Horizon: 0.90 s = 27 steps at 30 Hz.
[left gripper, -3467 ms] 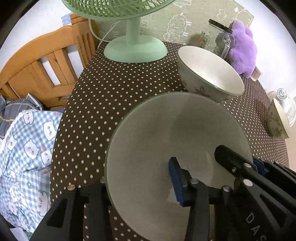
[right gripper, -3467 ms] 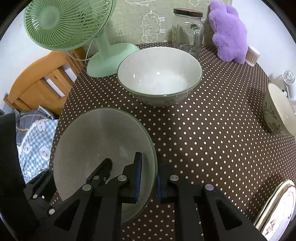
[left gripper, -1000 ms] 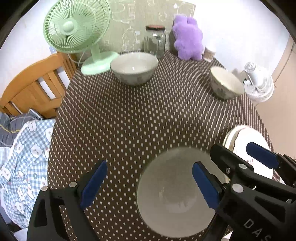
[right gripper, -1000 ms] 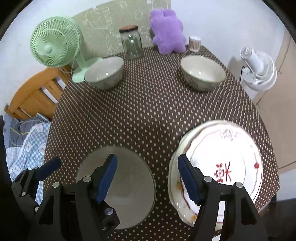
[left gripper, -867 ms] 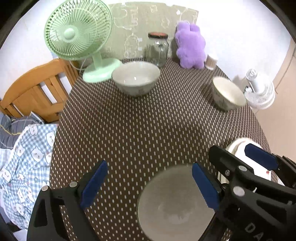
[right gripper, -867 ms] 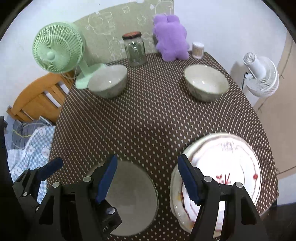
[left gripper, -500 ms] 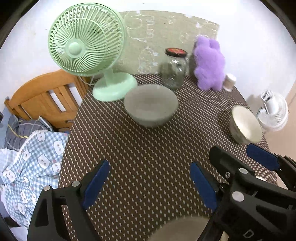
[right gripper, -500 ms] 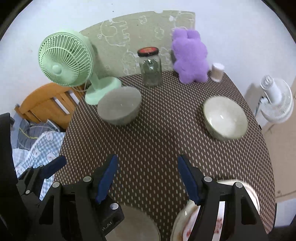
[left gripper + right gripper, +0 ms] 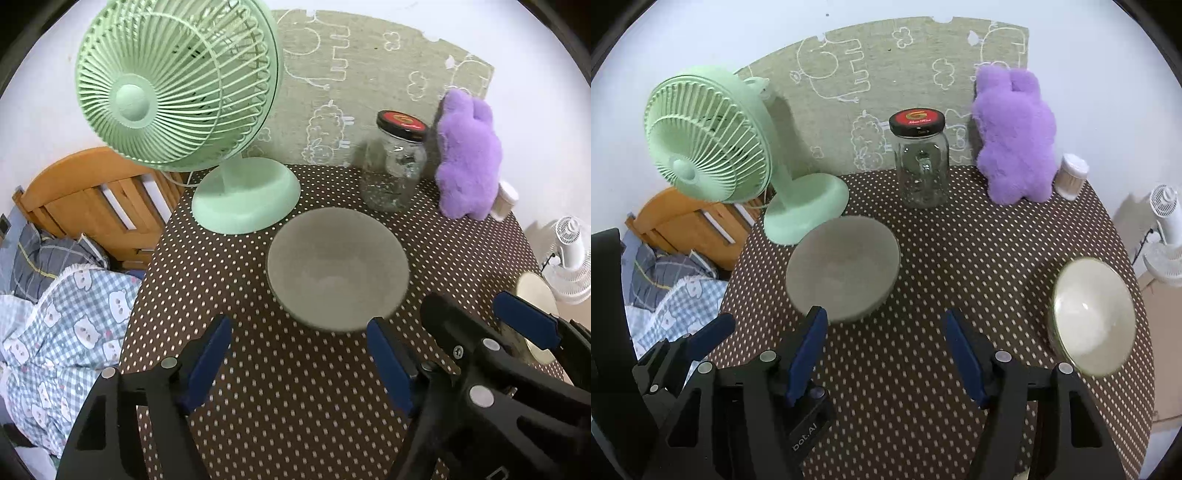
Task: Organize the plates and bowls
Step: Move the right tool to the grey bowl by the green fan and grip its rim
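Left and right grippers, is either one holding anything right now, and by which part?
Nothing is held. The left gripper has closing jaws with only tablecloth between them; the right gripper is open and empty. The nearest bowl sits untouched.

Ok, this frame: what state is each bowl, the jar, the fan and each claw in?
Grey bowl: upright, empty, on the table beside the fan base.
Cream bowl: upright, empty, near the table's right edge.
Glass jar: upright, lid on.
Green fan: standing; running or not, cannot tell.
Left claw: empty, jaws closing.
Right claw: empty, jaws closing.
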Each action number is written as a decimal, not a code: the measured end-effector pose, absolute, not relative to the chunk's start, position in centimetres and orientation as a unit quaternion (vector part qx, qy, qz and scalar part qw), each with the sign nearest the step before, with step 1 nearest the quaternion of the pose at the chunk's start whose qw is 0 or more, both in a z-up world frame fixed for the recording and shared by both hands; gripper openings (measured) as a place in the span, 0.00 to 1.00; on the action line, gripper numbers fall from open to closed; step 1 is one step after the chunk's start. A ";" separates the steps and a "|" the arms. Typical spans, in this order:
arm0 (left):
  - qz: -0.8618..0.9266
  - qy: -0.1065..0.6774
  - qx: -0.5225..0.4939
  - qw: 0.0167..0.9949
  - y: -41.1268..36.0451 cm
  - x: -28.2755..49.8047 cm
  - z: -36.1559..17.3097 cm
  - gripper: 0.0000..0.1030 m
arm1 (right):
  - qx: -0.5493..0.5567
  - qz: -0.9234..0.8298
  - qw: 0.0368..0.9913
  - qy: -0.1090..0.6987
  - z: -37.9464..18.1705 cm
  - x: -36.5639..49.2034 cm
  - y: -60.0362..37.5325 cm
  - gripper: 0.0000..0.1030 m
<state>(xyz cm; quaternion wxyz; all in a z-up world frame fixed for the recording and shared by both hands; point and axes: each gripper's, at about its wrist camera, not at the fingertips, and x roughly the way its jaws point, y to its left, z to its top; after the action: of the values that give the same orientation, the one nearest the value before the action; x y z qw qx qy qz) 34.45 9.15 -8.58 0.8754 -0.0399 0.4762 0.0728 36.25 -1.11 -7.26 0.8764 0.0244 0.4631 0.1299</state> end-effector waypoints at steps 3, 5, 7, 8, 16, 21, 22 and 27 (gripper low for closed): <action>0.074 0.479 -0.033 0.874 9.7 36.0 -9.2 0.72 | 0.025 0.127 0.876 0.464 -7.9 37.6 -0.6 0.66; 0.075 0.478 -0.034 0.874 10.0 37.1 -9.4 0.72 | 0.029 0.126 0.875 0.467 -8.4 38.6 -0.2 0.66; 0.075 0.479 -0.037 0.874 10.3 38.0 -9.8 0.72 | 0.024 0.126 0.876 0.465 -8.6 39.5 0.3 0.66; 0.075 0.480 -0.038 0.873 10.4 38.4 -10.0 0.72 | 0.022 0.124 0.875 0.466 -8.8 40.0 0.5 0.66; 0.069 0.485 -0.037 0.871 11.0 41.0 -11.7 0.68 | 0.016 0.115 0.874 0.471 -10.5 42.9 1.2 0.62; 0.065 0.492 -0.036 0.867 11.4 41.8 -13.1 0.68 | 0.002 0.114 0.871 0.477 -11.8 43.9 2.0 0.55; 0.065 0.493 -0.036 0.867 11.5 41.9 -13.3 0.68 | 0.001 0.114 0.870 0.480 -12.0 44.1 2.1 0.54; 0.054 0.510 -0.044 0.857 11.7 43.0 -14.7 0.55 | -0.008 0.114 0.865 0.489 -13.1 44.7 2.9 0.43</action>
<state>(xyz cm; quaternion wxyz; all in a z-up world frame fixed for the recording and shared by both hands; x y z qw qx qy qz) 42.96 11.72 -14.66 0.8571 -0.0443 0.5105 0.0540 44.74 2.86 -13.10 0.8648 -0.0077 0.4889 0.1143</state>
